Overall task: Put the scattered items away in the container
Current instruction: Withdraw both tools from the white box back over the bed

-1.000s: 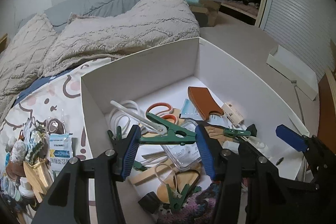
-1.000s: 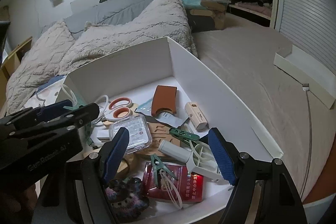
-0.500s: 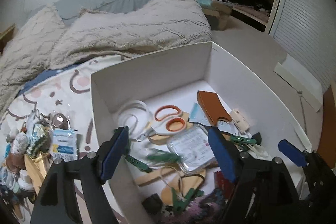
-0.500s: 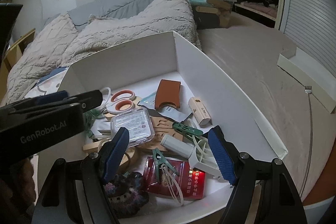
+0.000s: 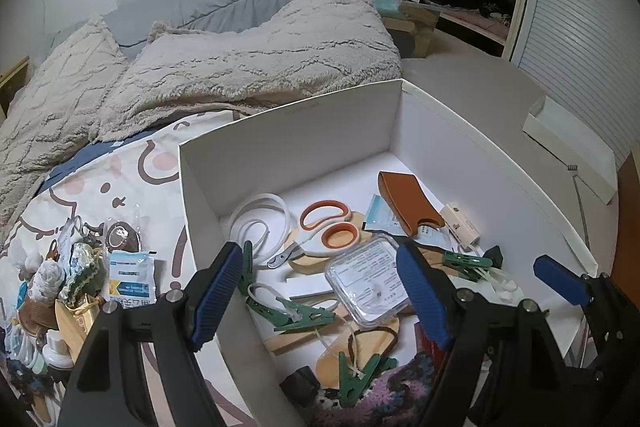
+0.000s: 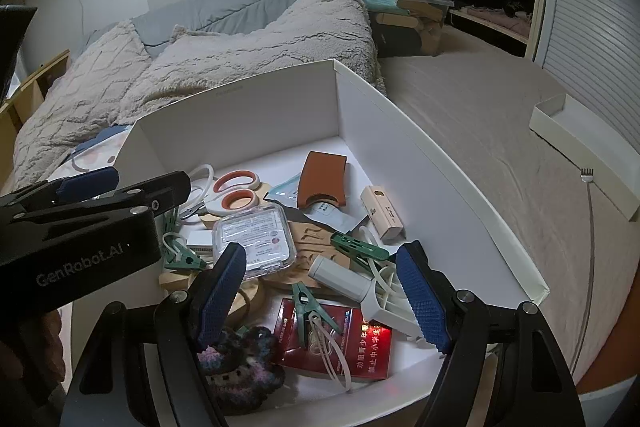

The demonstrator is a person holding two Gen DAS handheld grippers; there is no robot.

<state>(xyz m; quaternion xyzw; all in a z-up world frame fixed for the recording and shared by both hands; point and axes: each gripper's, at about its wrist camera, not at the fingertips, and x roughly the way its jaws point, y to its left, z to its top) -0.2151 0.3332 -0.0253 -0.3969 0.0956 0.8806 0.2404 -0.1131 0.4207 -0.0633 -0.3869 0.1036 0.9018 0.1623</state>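
Bedroom clutter frames the job: on a bed with a cartoon-print sheet (image 5: 132, 183) sits a tall white cardboard box (image 5: 288, 131), already holding orange-handled scissors (image 5: 326, 233), a clear plastic case (image 5: 370, 279) and a green clothes peg (image 5: 298, 315) lying right under the left gripper (image 5: 320, 293). Its jaws have just been opening and now stand apart with nothing between them, probably a drop-off. The right gripper (image 6: 322, 293) hovers open and empty too (likely just waiting). A small pile of packets and trinkets (image 5: 76, 275) remains outside, left of the box.
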